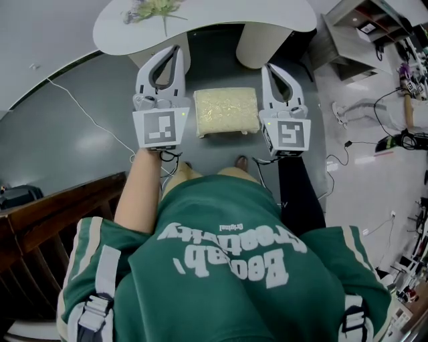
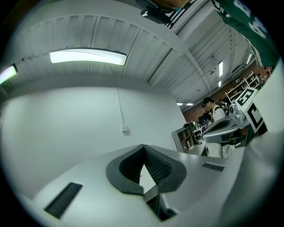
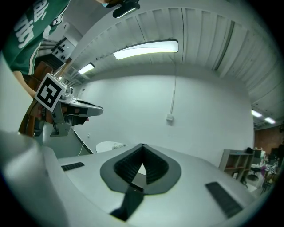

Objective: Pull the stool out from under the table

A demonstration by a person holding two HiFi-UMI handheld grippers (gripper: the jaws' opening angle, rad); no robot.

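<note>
Black ribbed pads meet tip to tip on my left gripper [image 2: 143,146], pressed together with only bare white wall showing through the small gap behind them. My right gripper [image 3: 142,146] is just as tightly closed and pinches nothing.

Neither gripper view shows the stool [image 1: 226,110]. From the head view it stands on the dark floor below and between my two closed tips. Its cream fuzzy cushion faces up and its legs are almost wholly hidden beneath it. Beyond my tips is the white table [image 1: 200,20], cut off by the top edge, and the stool's far side lies near the table's two pale legs.

Each marker cube [image 1: 160,128] behind my jaws carries a black-and-white square pattern, with no letters on it. White lettering runs across the green shirt [image 1: 227,267], upside down from the head camera. The small word looks like "Original", but I cannot read the large words for sure.

Past my left jaws a socket [image 2: 125,130] sits on the wall under a strip light [image 2: 88,56]. Shelves [image 2: 182,135] further off are too small to make out their contents.
</note>
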